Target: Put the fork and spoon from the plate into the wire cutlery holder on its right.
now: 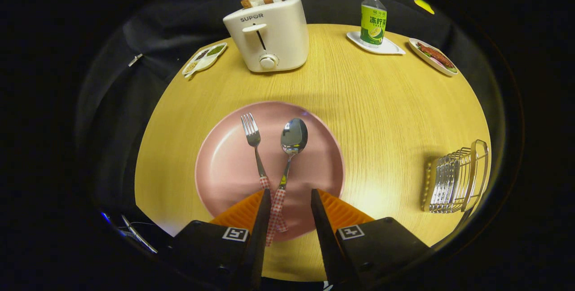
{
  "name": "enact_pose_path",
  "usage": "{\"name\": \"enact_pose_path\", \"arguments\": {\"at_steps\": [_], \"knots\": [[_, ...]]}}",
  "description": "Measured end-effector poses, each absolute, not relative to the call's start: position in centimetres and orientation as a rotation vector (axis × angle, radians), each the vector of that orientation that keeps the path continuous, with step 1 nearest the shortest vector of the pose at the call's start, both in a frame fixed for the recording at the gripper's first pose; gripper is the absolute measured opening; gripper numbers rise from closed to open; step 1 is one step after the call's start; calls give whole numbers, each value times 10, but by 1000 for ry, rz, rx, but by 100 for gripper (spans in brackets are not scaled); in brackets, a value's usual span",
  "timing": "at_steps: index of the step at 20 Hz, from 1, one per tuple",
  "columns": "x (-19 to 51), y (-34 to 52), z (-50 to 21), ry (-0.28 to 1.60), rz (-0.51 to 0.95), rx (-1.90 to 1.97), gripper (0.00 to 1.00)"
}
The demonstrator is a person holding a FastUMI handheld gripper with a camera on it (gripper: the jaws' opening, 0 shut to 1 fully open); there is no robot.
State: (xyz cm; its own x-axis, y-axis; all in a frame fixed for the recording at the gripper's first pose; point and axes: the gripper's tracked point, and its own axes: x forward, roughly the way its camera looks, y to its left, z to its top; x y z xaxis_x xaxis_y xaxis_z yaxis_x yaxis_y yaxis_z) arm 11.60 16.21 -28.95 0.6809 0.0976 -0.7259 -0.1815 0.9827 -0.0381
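The gripper (291,203) is hovering over the near rim of a pink plate (224,165), its jaws standing partly open with nothing pressed between them. The fork (254,146) and the spoon (292,140) are lying on the plate with their heads pointing toward the far edge of the round wooden table (382,111), and their checked handles are crossing near the plate's near rim (the crossing sits just inside the left finger, and the handle ends are reaching into the gap between the fingers). The wire cutlery holder (456,178) is standing at the table's right edge, well apart from the plate. Along the far edge, a white toaster (267,35) is holding bread slices, with a divided dish (204,59) beside it, a bottle (373,19) on a small tray and a plate of food (435,56) toward the far right.
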Motion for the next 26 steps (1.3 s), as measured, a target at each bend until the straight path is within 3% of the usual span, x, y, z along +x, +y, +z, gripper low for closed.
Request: {"name": "enact_pose_path", "arguments": {"at_steps": [3,7,11,14,26], "knots": [[118,166,-298,835,162,-101,57],[118,173,-302,858,178,-69,34],[116,175,-306,895,193,-8,31],[115,176,-306,921,191,53,13],[96,169,-271,938,301,27,9]]}}
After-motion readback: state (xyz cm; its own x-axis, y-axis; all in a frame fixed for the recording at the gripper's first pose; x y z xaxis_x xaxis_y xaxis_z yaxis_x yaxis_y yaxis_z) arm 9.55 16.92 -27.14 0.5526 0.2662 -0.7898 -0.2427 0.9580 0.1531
